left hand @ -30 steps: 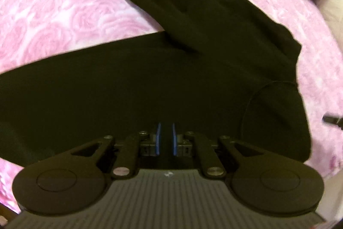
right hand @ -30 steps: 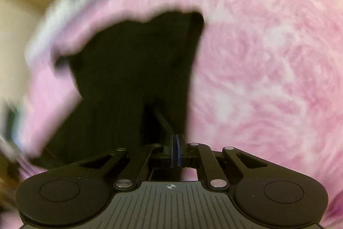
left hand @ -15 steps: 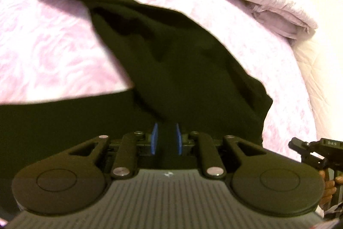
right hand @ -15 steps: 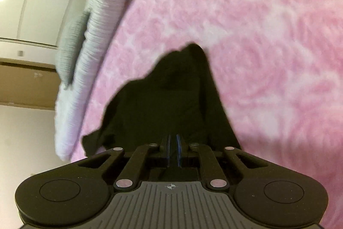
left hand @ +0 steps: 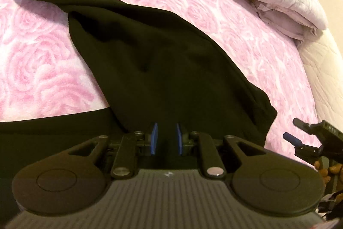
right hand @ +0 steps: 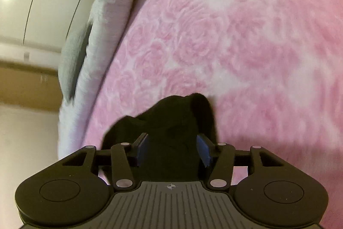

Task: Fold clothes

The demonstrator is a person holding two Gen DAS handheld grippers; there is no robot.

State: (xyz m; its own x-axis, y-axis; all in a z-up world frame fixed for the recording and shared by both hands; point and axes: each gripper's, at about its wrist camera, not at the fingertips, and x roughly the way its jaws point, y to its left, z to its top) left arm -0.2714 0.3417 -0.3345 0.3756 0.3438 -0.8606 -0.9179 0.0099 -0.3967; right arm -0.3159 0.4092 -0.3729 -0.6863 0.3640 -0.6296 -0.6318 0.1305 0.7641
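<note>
The black garment (left hand: 154, 61) is lying spread on the pink rose bedspread (left hand: 38, 70), stretching ahead of the left gripper (left hand: 166, 138), whose blue pads are standing slightly apart over it, pressing nothing. The right gripper (right hand: 173, 149), its jaws having just been opening, is gaping wide around a bunched end of the garment (right hand: 171, 121)

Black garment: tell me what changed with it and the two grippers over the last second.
The right gripper has just opened its jaws, letting go of the black garment, whose corner now lies loose between the pads. The left gripper has parted its jaws too and now stands open over the cloth. The garment stays spread on the pink blanket.
</note>
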